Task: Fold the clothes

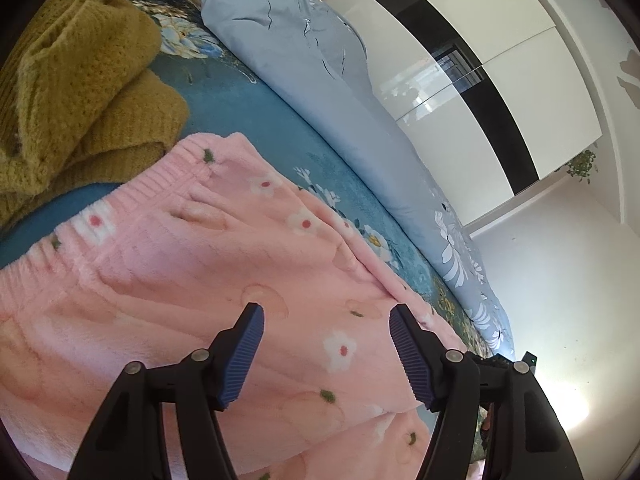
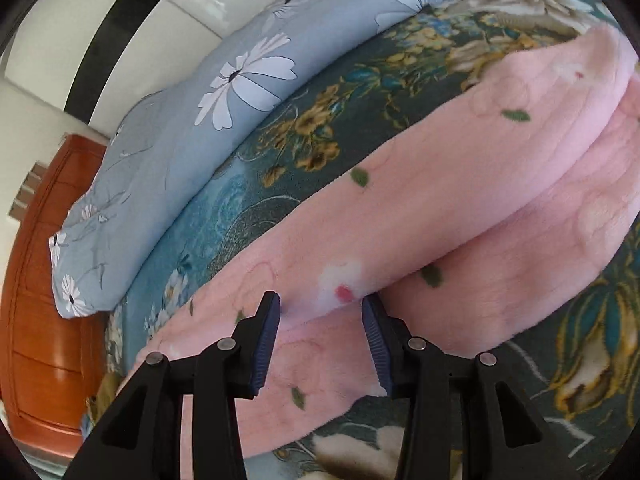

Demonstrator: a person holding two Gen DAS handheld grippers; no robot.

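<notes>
Left wrist: left hand-held gripper (image 1: 326,312) spread above pink trousers (image 1: 180,280).

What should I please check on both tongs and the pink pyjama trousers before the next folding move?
1. Left tongs open: ok, jaws wide apart over the pink trousers.
2. Right tongs open: ok, jaws straddle a leg fold.
3. Fabric actually pinched: not ok, neither pair has closed.
4. Waistband lying flat: ok, the elastic edge lies spread on the bedspread.
5. Green knit sweater out of the way: ok, beside the waistband, not overlapping.
6. Leg ends aligned: cannot tell, out of view.
</notes>
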